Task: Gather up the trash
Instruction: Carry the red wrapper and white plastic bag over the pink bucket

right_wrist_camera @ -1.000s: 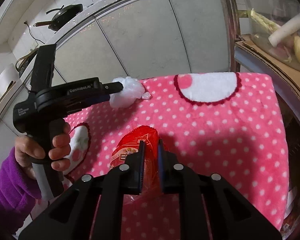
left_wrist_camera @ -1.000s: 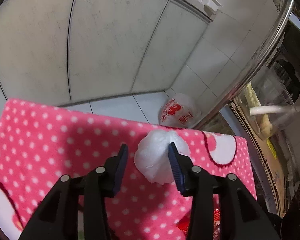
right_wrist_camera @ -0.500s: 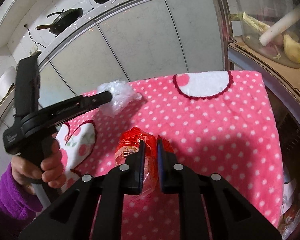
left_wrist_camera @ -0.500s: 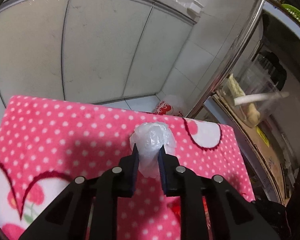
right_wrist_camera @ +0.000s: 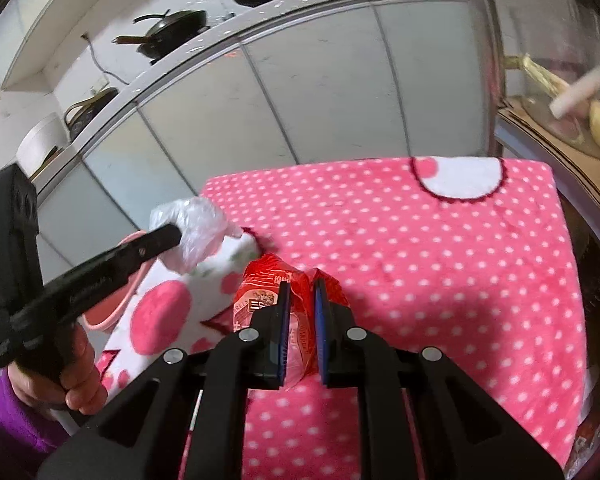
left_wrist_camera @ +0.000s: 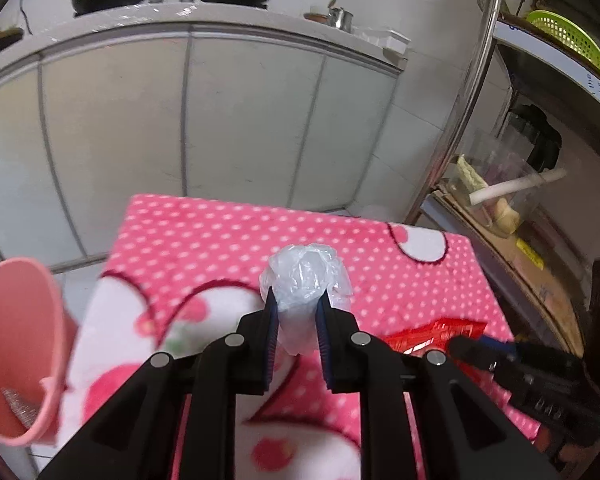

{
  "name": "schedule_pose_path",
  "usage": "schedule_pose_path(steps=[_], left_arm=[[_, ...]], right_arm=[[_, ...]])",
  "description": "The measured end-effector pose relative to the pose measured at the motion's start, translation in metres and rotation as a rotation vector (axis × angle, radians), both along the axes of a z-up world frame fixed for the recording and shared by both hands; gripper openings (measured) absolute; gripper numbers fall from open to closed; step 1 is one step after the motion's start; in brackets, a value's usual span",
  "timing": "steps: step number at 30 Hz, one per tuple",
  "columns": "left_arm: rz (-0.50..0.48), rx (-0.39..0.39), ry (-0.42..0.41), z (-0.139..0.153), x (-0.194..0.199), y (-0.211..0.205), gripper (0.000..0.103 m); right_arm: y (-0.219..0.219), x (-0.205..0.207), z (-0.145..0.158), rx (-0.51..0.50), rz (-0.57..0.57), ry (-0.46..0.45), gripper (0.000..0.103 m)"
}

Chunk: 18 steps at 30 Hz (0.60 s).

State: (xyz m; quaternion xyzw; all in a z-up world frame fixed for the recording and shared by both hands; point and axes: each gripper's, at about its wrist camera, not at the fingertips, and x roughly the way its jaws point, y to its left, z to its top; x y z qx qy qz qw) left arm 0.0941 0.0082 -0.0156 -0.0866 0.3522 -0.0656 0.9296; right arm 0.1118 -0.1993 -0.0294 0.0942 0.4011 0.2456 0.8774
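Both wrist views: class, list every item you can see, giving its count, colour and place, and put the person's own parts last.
Crumpled plastic bag: one, clear white, clamped in the left gripper above the cloth.
Snack wrapper: one, red, clamped in the right gripper above the cloth.
Bin: one, pink, off the cloth's left edge.
Cloth: one, pink with white dots, covering the table.
Pans: several, black, on the counter behind.
Basket: one, green, top of the rack at right.
Clear container: one, holding food scraps, on the rack's shelf.
Left gripper: one, black, shut on the bag.
Right gripper: one, black, shut on the wrapper.
Hand: one, purple sleeve, holding the left gripper's handle.
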Motion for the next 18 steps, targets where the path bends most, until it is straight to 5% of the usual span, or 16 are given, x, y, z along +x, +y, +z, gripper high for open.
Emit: schedule_pose_path(steps=[18], left_arm=[[0.249,0.077,-0.067,0.020,-0.109,0.099,0.017]], right_arm=[[0.131,-0.028,0.032,-0.030,0.260,-0.063,0.012]])
